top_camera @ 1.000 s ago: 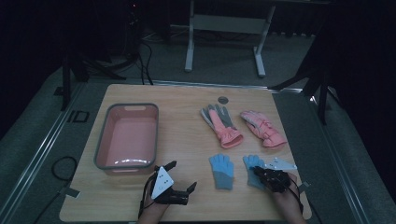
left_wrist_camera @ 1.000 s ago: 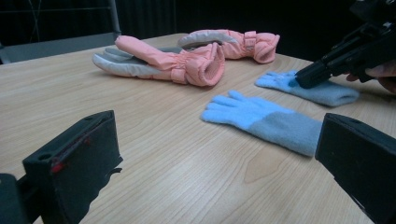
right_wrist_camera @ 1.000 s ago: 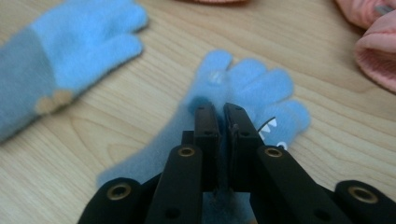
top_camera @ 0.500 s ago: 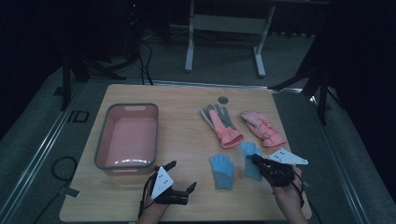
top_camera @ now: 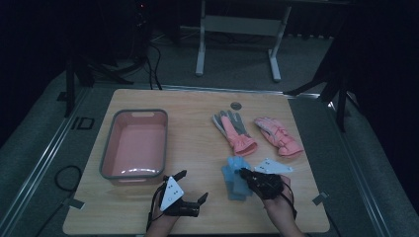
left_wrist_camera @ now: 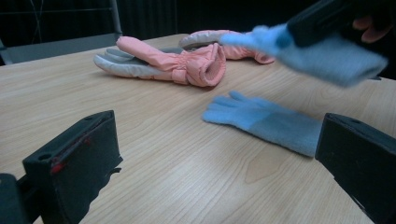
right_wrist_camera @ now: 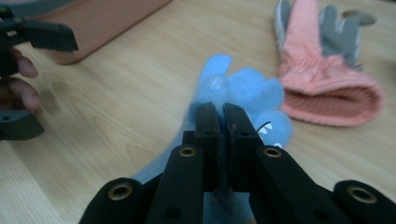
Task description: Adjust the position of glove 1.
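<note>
— Looking at the right gripper (top_camera: 245, 174): jaws pinched on one blue glove (top_camera: 232, 170), lifted above its mate (left_wrist_camera: 266, 119).
— And the bin (top_camera: 109, 158)?
— Off to the left, past the left gripper (top_camera: 191, 186), which gapes empty.

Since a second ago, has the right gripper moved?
Yes. The right gripper, shut on a blue glove, has shifted left and toward the pink gloves, carrying it over the other blue glove.

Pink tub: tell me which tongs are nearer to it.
Left. The left tongs sit just off the near corner of the pink tub. The right tongs, shut on a blue glove, are farther across the table.
</note>
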